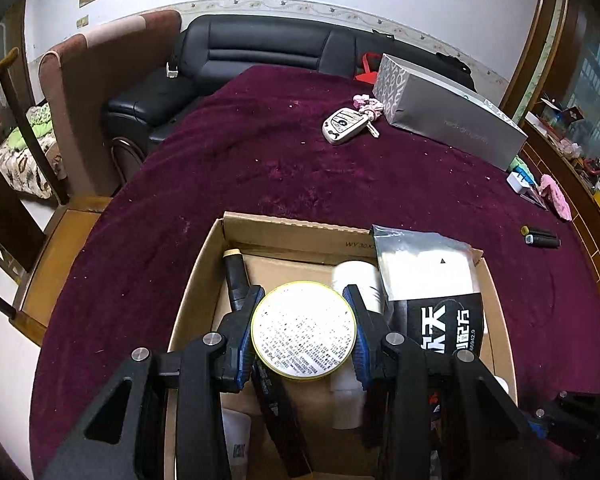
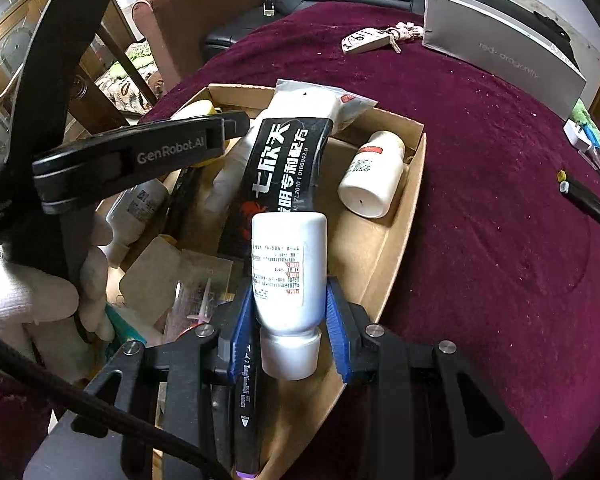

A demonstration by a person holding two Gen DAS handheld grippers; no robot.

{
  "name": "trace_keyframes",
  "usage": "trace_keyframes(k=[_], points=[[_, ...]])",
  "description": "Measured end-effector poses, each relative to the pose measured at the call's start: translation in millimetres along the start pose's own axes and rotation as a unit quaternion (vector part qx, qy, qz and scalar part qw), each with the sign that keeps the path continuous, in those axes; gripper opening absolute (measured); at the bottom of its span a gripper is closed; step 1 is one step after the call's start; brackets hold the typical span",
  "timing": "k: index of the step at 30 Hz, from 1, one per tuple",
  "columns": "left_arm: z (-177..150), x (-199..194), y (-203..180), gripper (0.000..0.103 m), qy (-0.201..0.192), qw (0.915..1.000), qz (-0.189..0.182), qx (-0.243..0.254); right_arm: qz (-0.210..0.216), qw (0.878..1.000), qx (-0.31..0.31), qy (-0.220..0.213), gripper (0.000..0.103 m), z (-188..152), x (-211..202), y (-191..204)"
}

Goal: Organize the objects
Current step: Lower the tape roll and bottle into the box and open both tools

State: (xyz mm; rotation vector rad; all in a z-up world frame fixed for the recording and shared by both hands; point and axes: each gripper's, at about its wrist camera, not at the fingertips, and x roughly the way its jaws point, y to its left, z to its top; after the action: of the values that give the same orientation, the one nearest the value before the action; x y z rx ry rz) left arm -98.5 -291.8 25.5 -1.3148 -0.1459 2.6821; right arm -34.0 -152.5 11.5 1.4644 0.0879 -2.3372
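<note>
My cardboard box (image 1: 236, 236) sits on the maroon cloth (image 1: 260, 160) and is already crowded: a black-and-silver pouch (image 2: 284, 152) leans across the middle, a white bottle (image 2: 374, 176) lies on its side by the far right wall, and a black marker (image 1: 236, 276) rests along the left. A second marker (image 2: 246, 396) lies under my right jaws. Outside the box I see a key fob (image 1: 342, 125) just beside a long grey carton (image 1: 452, 120), with two dark markers (image 1: 542, 237) well apart near the cloth's right edge.

My left gripper (image 1: 304, 330) points steeply down over the box, clenched on a round tin (image 1: 304, 330), its printed face towards the camera. My right gripper (image 2: 290, 320) grasps a white bottle (image 2: 288, 264) near its cap, the bottle's base pointing away over the pouch. A gloved hand (image 2: 32, 300) holds the left tool's handle, close beside the bottle on its left.
</note>
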Motion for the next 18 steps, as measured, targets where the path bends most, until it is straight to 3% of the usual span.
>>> trace_keyframes(k=[7,12,18], points=[[2,5,4,0.035,0.004,0.9999,0.0,-0.012,-0.002,1.0,-0.001,-0.003,0.033,1,2,2],[3,6,2,0.047,0.003,0.9999,0.002,-0.012,-0.003,1.0,-0.001,-0.01,0.033,2,4,5],[6,-7,-1,0.048,-0.013,0.9998,0.01,-0.015,0.01,1.0,0.01,-0.018,0.039,3,5,2]])
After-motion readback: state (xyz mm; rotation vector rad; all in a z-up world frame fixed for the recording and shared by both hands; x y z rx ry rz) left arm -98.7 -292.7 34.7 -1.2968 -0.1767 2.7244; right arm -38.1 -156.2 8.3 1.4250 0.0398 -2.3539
